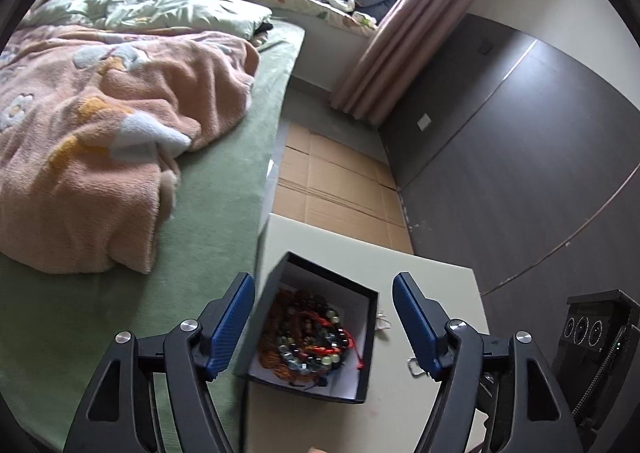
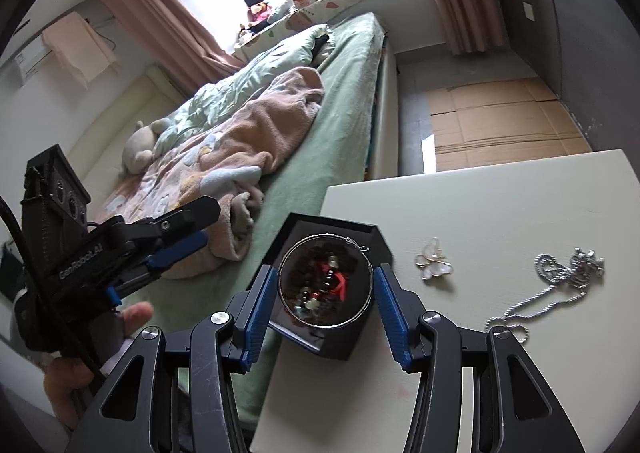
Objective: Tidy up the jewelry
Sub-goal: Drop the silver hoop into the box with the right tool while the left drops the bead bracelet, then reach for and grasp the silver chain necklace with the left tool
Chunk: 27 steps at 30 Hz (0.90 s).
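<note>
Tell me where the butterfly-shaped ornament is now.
In the right wrist view, the butterfly ornament lies on the pale table, between the black box and the silver chain.

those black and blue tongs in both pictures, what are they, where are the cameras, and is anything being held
There is no robot here: a person holds a hand-held gripper in each hand, and each carries a fisheye camera looking forward along its own tongs.

The left wrist view shows the left tongs standing open, nothing between the pads, above an open black box of beaded bracelets on a pale table beside a bed.

The right wrist view shows the right tongs closed on a thin silver bangle, held over that same box. The left gripper, with the person's hand under it, appears at the left of this view.

Still on the table: a butterfly brooch and a silver chain necklace.
</note>
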Motion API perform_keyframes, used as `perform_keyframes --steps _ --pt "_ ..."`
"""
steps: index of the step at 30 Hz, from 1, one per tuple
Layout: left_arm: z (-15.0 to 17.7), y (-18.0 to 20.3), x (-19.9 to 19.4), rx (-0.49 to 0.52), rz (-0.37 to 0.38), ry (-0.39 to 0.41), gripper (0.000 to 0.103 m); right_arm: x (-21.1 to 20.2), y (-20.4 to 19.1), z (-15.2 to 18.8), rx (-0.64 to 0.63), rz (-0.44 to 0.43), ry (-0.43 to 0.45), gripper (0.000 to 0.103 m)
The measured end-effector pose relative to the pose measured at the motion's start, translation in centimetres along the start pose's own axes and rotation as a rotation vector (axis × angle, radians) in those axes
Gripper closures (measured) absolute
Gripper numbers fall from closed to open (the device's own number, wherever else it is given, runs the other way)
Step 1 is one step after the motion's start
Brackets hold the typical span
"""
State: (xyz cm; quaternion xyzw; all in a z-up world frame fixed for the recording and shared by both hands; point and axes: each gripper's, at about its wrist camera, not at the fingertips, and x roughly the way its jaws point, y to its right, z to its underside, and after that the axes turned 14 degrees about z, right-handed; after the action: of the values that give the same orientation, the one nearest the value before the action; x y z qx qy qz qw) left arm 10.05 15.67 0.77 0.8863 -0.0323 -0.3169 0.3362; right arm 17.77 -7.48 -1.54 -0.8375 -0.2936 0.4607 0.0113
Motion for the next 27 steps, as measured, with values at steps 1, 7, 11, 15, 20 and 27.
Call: perform_keyframes --steps 1,7,11,15,20,27 --pt "-0.1 -0.2 -0.1 -0.003 -0.010 -0.001 0.030 0.2 -0.2 0.0 -0.002 -0.001 -0.001 0.052" --pt "-0.5 -1.3 -1.1 -0.010 -0.042 0.027 0.028 1.9 -1.9 -0.2 -0.017 -0.027 -0.015 0.052" --pt "-0.5 -2.0 -1.7 -0.028 -0.056 0.045 0.027 2.7 -2.7 -0.1 -0.022 -0.033 -0.009 0.052" --pt "-0.3 -1.8 -2.0 -0.024 -0.075 0.084 0.027 3.3 -2.6 -0.1 -0.052 0.044 -0.054 0.049" --pt "0.2 -0.6 -0.8 0.006 -0.092 0.083 0.027 1.5 0.9 -0.3 0.034 0.032 -0.046 0.018" --pt "1.7 2.5 1.8 0.085 -0.111 0.026 0.027 -1.3 5.1 0.0 0.099 0.076 -0.020 0.005"
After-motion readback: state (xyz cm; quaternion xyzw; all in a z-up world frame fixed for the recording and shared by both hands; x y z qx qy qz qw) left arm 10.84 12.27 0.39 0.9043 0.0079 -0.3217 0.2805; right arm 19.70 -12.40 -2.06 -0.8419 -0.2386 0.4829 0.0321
